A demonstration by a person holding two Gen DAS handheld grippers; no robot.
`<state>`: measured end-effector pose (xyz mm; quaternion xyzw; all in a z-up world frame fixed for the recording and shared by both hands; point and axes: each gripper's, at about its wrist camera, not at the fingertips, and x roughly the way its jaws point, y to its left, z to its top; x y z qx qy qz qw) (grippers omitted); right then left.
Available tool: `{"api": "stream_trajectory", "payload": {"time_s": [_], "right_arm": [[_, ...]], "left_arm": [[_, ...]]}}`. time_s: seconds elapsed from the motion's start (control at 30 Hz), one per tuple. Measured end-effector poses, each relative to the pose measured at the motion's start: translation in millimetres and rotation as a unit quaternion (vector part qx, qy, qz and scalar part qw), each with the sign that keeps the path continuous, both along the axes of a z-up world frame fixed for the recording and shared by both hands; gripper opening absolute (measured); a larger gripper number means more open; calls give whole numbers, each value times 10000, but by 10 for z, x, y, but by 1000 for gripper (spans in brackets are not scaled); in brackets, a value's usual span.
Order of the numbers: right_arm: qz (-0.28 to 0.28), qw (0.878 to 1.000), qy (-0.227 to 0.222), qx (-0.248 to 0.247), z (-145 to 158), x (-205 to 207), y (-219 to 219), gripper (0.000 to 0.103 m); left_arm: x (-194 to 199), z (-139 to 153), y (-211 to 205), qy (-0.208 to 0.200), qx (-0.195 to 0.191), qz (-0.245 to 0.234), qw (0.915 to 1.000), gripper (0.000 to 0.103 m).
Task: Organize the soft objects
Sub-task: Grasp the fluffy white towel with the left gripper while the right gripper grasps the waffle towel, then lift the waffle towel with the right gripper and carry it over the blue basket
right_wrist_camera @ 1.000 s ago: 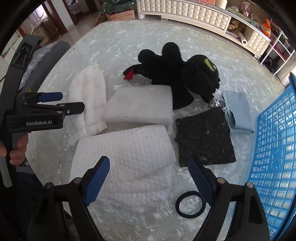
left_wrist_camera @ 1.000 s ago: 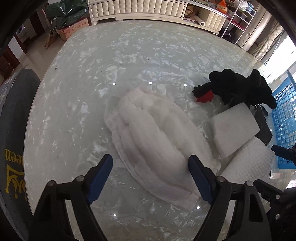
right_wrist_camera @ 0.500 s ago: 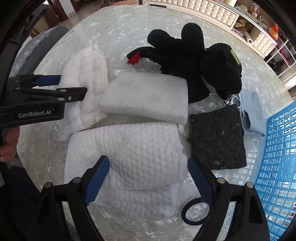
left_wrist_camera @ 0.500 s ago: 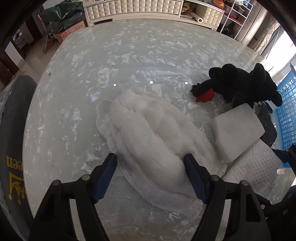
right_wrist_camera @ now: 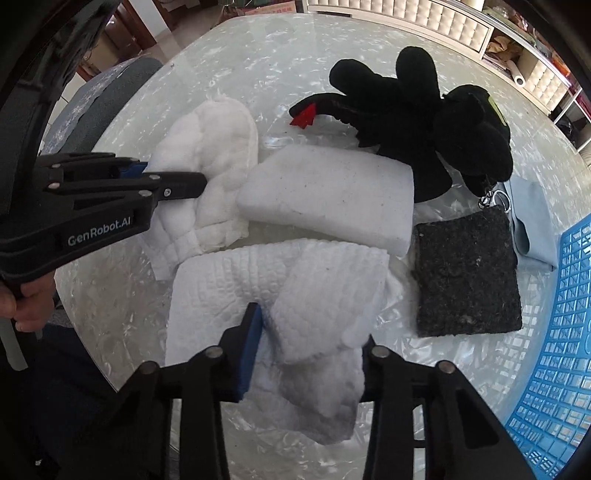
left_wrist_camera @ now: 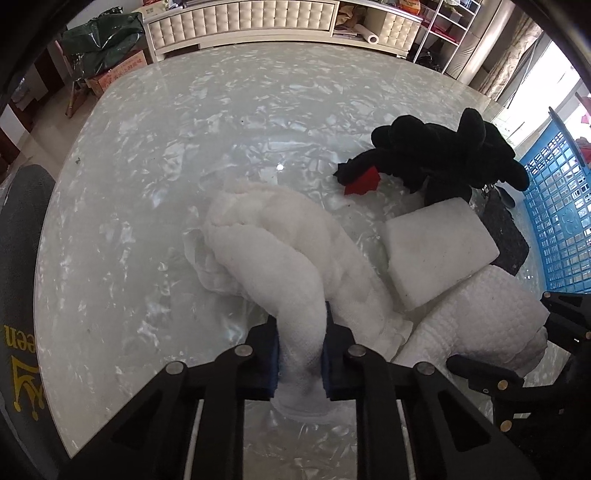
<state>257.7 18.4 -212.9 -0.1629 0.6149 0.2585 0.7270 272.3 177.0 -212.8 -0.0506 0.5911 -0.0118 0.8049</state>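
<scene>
My left gripper (left_wrist_camera: 301, 347) is shut on the near end of a fluffy white towel (left_wrist_camera: 280, 254) that lies bunched on the glass table; both also show in the right wrist view, the gripper (right_wrist_camera: 177, 182) and the towel (right_wrist_camera: 218, 147). My right gripper (right_wrist_camera: 310, 343) is shut on a fold of a white waffle cloth (right_wrist_camera: 295, 295), which also shows in the left wrist view (left_wrist_camera: 476, 314). A white foam block (right_wrist_camera: 328, 195), a black plush toy (right_wrist_camera: 417, 110), a dark felt square (right_wrist_camera: 465, 273) and a pale blue cloth (right_wrist_camera: 532, 221) lie beyond.
A blue plastic crate (right_wrist_camera: 561, 332) stands at the table's right edge, also in the left wrist view (left_wrist_camera: 557, 206). A grey chair (left_wrist_camera: 18, 258) stands at the left edge. The glass table (left_wrist_camera: 147, 184) stretches far and left; shelves and a white cabinet (left_wrist_camera: 240, 18) stand behind.
Both grippers moved forward and closed: the left on the fluffy towel's near end, the right on a fold of the waffle cloth, which is now bunched up.
</scene>
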Motion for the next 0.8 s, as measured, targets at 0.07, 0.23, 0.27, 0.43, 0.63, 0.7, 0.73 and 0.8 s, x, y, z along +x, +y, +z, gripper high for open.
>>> {"api": "stream_trajectory", "payload": {"time_s": [0.07, 0.23, 0.27, 0.43, 0.63, 0.7, 0.73, 0.8], "right_arm": [[-74, 9999, -59, 42, 50, 40, 34, 20], [-165, 9998, -43, 141, 81, 9, -44, 18], [-177, 9997, -46, 155, 85, 0, -50, 17], [-263, 9992, -126, 270, 200, -95, -62, 17], [-329, 9981, -331, 404, 515, -233, -308, 17], [-358, 9975, -420, 443, 618, -244, -358, 17], [-379, 9971, -471, 468, 683, -258, -399, 17], [-428, 9961, -571, 513, 815, -322, -473, 17]], "left_arm": [[-49, 17, -35, 4, 48, 7, 10000, 15], [-199, 132, 18, -80, 65, 25, 9999, 15], [-221, 168, 39, -110, 55, 48, 9999, 15], [-343, 419, 120, -275, -16, 98, 9996, 15], [-547, 748, -20, -588, -83, -88, 9982, 15], [-633, 898, -94, -737, -205, -148, 9970, 15], [-673, 955, -118, -794, -246, -182, 9964, 15], [-728, 1072, -179, -905, -262, -242, 9953, 15]]}}
